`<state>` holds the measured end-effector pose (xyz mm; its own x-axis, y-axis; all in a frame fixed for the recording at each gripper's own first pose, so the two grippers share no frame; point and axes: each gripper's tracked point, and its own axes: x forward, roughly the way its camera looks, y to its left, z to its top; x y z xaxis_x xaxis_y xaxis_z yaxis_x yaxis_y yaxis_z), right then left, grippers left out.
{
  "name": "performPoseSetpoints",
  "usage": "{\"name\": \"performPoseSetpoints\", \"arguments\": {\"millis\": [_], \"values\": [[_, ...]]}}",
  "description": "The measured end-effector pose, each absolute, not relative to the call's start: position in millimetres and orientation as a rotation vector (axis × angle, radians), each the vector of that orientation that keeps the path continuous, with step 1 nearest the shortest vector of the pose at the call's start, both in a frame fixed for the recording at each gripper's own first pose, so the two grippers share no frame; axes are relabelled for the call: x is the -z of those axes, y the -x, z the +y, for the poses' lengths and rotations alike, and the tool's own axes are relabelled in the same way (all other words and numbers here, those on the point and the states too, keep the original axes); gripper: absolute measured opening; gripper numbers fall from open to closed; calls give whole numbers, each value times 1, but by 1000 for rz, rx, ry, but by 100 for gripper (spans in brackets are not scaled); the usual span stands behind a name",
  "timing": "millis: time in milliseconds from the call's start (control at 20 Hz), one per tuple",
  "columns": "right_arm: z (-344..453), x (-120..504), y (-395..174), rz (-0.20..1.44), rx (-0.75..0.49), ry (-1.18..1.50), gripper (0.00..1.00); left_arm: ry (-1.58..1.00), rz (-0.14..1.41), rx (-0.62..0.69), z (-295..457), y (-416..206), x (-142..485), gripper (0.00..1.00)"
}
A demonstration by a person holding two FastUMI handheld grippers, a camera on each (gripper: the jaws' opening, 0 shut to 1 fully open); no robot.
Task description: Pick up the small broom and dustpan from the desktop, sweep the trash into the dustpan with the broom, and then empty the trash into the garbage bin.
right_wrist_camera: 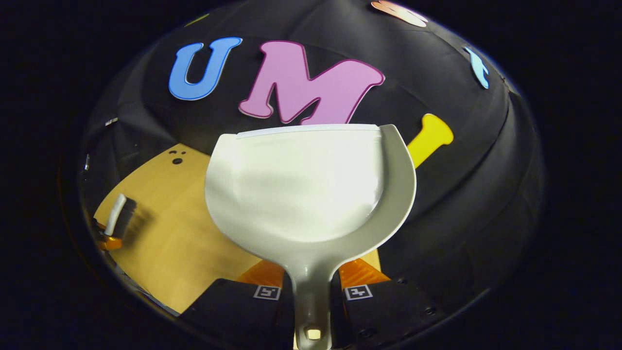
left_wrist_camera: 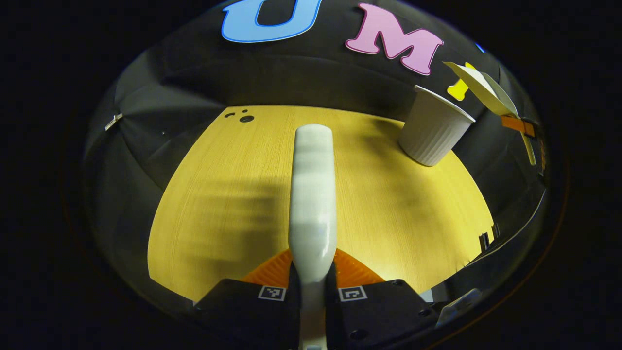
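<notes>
The left tongs [left_wrist_camera: 311, 287] pinched the broom [left_wrist_camera: 312, 194] above the worktop [left_wrist_camera: 218, 194]. The right tongs [right_wrist_camera: 311, 291] pinched the dustpan [right_wrist_camera: 301, 189] by its handle, lifted, apparently for tipping into the garbage bin [left_wrist_camera: 432, 131] at the far right.

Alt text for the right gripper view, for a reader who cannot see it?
The right gripper is shut on the handle of a white dustpan, held up with its pan empty. Low at the left, above the wooden desktop, the small broom's head shows in the other gripper.

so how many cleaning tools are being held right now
2. The broom is clamped by its handle in the left gripper over the desk; the dustpan is clamped by its handle in the right gripper, raised, its tray looking empty.
</notes>
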<state>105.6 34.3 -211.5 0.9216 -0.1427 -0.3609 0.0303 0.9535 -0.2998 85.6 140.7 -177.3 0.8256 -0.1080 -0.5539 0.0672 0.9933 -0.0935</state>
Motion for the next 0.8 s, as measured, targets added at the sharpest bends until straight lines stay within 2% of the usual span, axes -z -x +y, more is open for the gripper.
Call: {"name": "performPoseSetpoints", "arguments": {"millis": [100,150,300,800], "values": [[58,243,-95,436,39,272,30,67,597,85,148,-84,181,25],[69,263,-93,467,20,278,33,64,600,82,149,-83,185,25],[92,314,-85,561,-26,242,33,68,616,78,147,-82,194,25],[113,445,-52,843,-90,58,33,41,718,63,130,-109,228,27]]}}
